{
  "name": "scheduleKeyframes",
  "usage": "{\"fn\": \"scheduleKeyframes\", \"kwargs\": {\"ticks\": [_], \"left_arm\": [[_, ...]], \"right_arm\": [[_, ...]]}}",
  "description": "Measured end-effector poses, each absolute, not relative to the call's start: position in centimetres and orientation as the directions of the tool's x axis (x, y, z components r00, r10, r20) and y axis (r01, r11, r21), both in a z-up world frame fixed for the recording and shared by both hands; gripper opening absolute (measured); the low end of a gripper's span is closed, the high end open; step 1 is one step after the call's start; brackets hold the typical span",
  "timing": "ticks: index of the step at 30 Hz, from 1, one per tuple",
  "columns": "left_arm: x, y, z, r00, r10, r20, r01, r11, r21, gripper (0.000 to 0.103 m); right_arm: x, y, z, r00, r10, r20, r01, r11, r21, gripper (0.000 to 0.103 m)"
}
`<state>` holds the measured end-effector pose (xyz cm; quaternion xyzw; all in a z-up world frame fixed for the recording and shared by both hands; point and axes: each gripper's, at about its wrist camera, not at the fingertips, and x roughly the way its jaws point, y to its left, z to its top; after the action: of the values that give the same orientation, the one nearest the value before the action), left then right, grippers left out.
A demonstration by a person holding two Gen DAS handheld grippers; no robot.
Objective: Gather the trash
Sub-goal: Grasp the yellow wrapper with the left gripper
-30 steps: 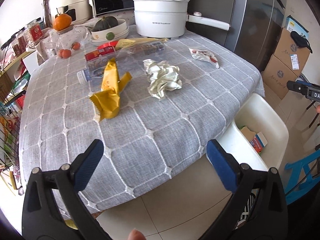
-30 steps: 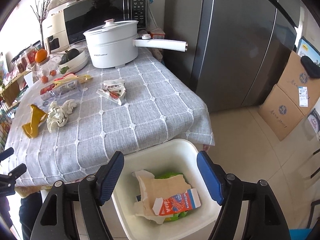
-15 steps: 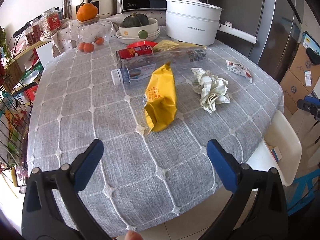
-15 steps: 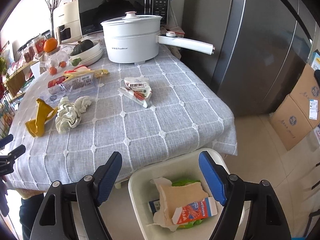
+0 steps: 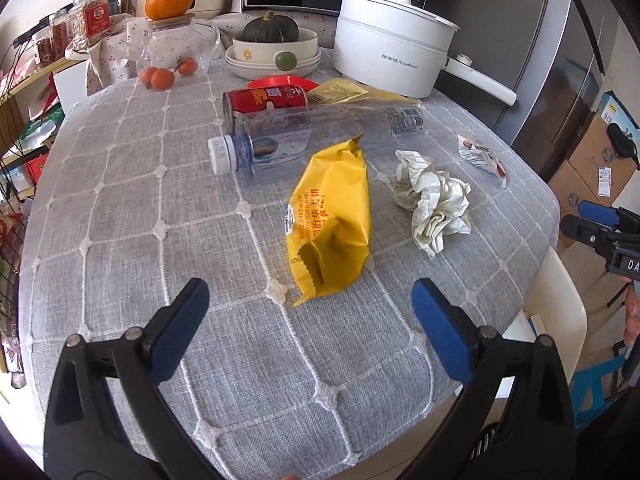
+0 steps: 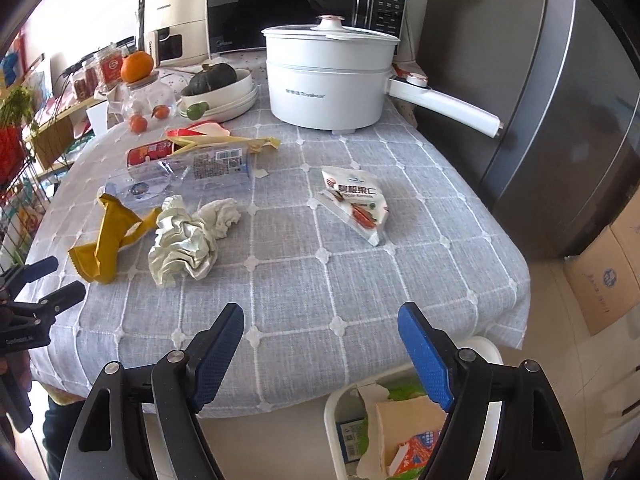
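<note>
Yellow wrapper (image 5: 334, 224) on grey tablecloth (image 5: 160, 208), crumpled paper (image 5: 434, 200) beside it, left hand-held gripper (image 5: 310, 320) and right hand-held gripper (image 6: 320, 344) both empty, jaws apart

Left tongs (image 5: 310, 308) and right tongs (image 6: 320, 328) both angled downward, jaws wide apart, nothing between them.

From my remote station I am looking at a white electric pot (image 6: 330, 80) sitting at the far end of the grey checked tablecloth (image 6: 360, 280), in front of a microwave (image 6: 304, 4). A dark squash (image 5: 271, 28) is resting in a stacked bowl (image 5: 276, 54), while an orange (image 5: 168, 0) is sitting on a glass jar (image 5: 170, 46).
</note>
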<state>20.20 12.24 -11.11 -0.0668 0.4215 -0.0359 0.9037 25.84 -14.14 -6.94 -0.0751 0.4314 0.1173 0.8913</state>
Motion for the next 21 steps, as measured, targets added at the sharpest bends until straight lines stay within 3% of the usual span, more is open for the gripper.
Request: {"fn": "scheduleKeyframes", "kwargs": {"ticks": [3,7,12,21], "left_arm": [[21.3,12.3,-11.5,0.632,-0.163,-0.758,0.028,0.982,-0.187,0.085],[22.5,12.5,-12.1,0.614,-0.212,-0.76,0.051,0.972,-0.23,0.033],[21.5,13.2,-11.5,0.646,-0.205,-0.736,0.046,0.972,-0.23,0.024],[18.8,15.3,-10.0,0.682,-0.144,-0.717,0.032,0.985,-0.168,0.023]], "right_arm": [[26.3,-12.7,-7.1,0.595,0.153,-0.789,-0.293,0.955,-0.036,0.081],[27.0,-11.0,-7.4,0.587,0.166,-0.792,-0.306,0.951,-0.027,0.081],[27.8,-8.7,-7.7,0.569,0.197,-0.798,-0.323,0.946,0.003,0.081],[29.2,-4.6,-9.0,0.519,0.266,-0.812,-0.341,0.936,0.088,0.081]]}}
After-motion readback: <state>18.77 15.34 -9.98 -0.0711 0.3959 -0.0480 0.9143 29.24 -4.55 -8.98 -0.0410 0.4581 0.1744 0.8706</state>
